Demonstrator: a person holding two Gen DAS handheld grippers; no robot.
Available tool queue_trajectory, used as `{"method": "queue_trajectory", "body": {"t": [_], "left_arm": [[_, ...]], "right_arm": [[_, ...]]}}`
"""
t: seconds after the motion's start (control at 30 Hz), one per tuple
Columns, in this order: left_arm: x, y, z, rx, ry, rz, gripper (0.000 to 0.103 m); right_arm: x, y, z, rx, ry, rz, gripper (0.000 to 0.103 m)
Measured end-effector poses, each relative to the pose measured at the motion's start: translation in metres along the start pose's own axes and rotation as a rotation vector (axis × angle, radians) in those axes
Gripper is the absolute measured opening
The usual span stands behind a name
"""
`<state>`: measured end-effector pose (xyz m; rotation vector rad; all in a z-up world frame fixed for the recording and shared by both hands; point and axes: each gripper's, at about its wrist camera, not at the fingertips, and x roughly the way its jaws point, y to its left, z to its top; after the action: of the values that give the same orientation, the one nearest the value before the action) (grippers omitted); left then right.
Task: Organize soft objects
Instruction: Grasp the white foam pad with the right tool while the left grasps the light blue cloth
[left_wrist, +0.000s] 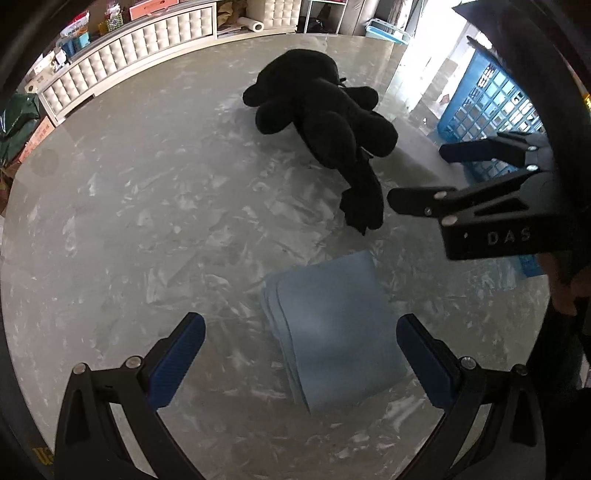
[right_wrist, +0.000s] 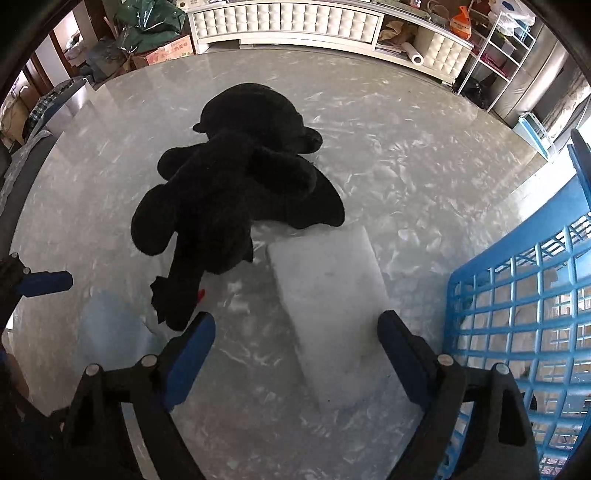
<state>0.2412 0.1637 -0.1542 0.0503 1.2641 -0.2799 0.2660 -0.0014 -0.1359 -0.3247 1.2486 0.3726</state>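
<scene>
A black plush toy (left_wrist: 325, 110) (right_wrist: 236, 184) lies in the middle of the marbled table. In the left wrist view my left gripper (left_wrist: 299, 328) hangs open above a folded light-blue cloth (left_wrist: 332, 332), and its pads stand clear of the cloth on both sides. In the right wrist view my right gripper (right_wrist: 297, 325) is open over a pale white foam-like block (right_wrist: 328, 302); the right pad is close to the block's edge and the left pad is well off it. The right gripper (left_wrist: 421, 175) also shows near the toy's tail end. The blue cloth (right_wrist: 110, 325) lies left of the block.
A blue plastic lattice basket (right_wrist: 517, 295) (left_wrist: 491, 96) stands at the table's right side with something white inside. One finger of the left gripper (right_wrist: 48, 282) pokes in from the left edge. A white tufted cabinet (right_wrist: 288, 22) and cluttered shelves lie beyond the table.
</scene>
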Motion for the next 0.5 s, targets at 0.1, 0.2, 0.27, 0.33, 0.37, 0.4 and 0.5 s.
{"method": "queue_trajectory", "body": {"t": [0.1, 0.2, 0.27, 0.33, 0.37, 0.4, 0.5], "left_arm": [[0.006, 0.000, 0.002, -0.006, 0.008, 0.018, 0.103], [0.010, -0.005, 0.003, 0.016, 0.013, 0.051, 0.103], [0.012, -0.010, 0.002, 0.013, 0.017, 0.072, 0.103], [0.015, -0.014, 0.002, 0.019, 0.028, 0.090, 0.103], [0.016, -0.016, 0.002, 0.027, 0.036, 0.099, 0.103], [0.017, -0.017, 0.001, 0.032, 0.042, 0.104, 0.103], [0.018, -0.019, 0.003, 0.021, 0.046, 0.108, 0.094]], "right_arm": [[0.002, -0.003, 0.002, 0.002, -0.003, -0.006, 0.088], [-0.001, -0.003, 0.002, 0.003, -0.007, -0.021, 0.083], [-0.001, -0.004, 0.001, -0.003, -0.014, -0.051, 0.075], [-0.002, -0.006, 0.000, -0.005, -0.019, -0.078, 0.060], [-0.002, -0.008, 0.000, -0.005, -0.023, -0.093, 0.056], [-0.003, -0.010, -0.002, -0.006, -0.027, -0.104, 0.047], [-0.004, -0.014, -0.004, -0.012, -0.031, -0.117, 0.040]]}}
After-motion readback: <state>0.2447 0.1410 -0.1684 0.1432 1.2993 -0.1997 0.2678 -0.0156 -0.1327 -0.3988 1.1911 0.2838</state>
